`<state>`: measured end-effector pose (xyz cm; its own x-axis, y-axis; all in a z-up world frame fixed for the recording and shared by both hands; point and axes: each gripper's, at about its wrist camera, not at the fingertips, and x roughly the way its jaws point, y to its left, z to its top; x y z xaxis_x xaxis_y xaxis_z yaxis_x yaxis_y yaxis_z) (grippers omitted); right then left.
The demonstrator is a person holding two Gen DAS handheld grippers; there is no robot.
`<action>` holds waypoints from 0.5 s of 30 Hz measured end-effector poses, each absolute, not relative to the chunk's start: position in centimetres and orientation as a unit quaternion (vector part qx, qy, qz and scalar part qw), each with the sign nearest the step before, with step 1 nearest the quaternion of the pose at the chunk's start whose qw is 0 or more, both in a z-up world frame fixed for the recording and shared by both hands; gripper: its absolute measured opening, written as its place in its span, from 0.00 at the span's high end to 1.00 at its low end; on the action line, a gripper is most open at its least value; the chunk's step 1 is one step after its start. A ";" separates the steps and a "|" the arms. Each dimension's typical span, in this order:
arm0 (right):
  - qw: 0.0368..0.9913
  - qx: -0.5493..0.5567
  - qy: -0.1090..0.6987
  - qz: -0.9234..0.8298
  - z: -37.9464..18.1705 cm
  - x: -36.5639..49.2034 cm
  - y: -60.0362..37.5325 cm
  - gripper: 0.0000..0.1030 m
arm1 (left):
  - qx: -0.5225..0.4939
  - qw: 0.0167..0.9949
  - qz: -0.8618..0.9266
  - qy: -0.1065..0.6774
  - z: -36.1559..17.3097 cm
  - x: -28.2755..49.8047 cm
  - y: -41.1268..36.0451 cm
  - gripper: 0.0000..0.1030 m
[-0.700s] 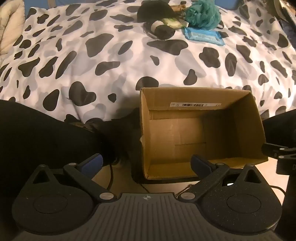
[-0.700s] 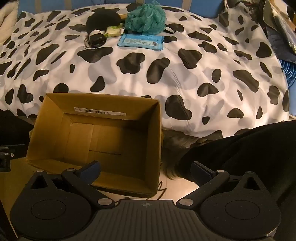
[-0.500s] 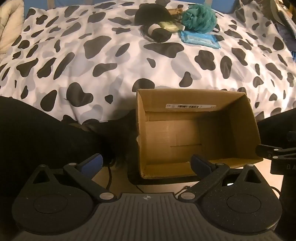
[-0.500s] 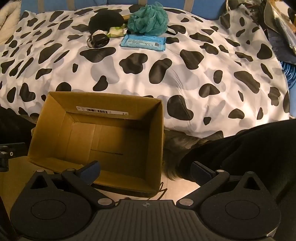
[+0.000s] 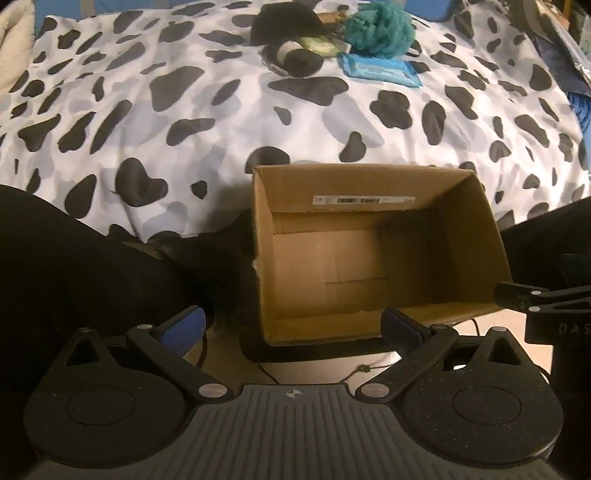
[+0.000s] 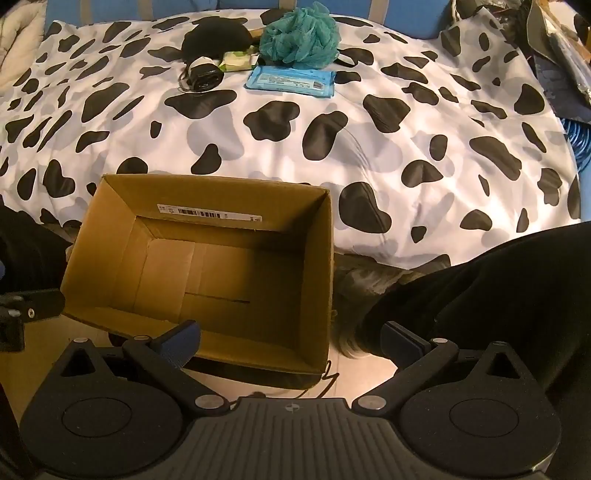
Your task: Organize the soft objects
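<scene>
Both the left gripper (image 5: 291,326) and right gripper (image 6: 291,338) gape wide, gripping nothing, above the empty brown cardboard box (image 5: 373,254); only the right view clearly shows the green wipes packet (image 6: 237,61).

Black-spotted white duvet (image 6: 369,155), brown box (image 6: 110,229), teal loofah (image 6: 299,35), blue packet (image 6: 291,81).

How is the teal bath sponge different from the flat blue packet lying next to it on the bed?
The teal bath sponge is puffy, rounded and ruffled; the flat blue packet is thin, rectangular and smooth, with printing on top. The sponge is green-teal; the packet is lighter blue. The sponge lies farther from the cardboard box, the packet just in front of it. Both rest on the cow-print duvet, outside the box.
</scene>
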<state>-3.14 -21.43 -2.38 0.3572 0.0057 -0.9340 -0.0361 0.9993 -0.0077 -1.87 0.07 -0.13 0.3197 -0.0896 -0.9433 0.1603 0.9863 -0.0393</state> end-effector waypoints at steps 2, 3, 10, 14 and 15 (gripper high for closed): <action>0.826 -0.012 0.564 0.015 -2.4 -3.2 -21.5 0.00 | 0.031 0.813 -0.074 0.577 -0.2 -1.9 0.0 0.00; 0.826 -0.012 0.563 0.015 -2.4 -3.2 -21.5 0.00 | 0.032 0.814 -0.073 0.575 -0.2 -2.0 0.0 0.00; 0.829 -0.007 0.558 0.016 -2.3 -3.2 -21.6 0.00 | 0.042 0.822 -0.070 0.564 -0.1 -2.0 -0.5 0.00; 0.829 -0.007 0.559 0.013 -2.4 -3.2 -21.5 0.00 | 0.052 0.820 -0.068 0.565 -0.5 -2.0 -0.7 0.00; 0.829 -0.010 0.559 0.013 -2.4 -3.2 -21.5 0.00 | 0.052 0.820 -0.069 0.565 -0.5 -2.1 -0.7 0.00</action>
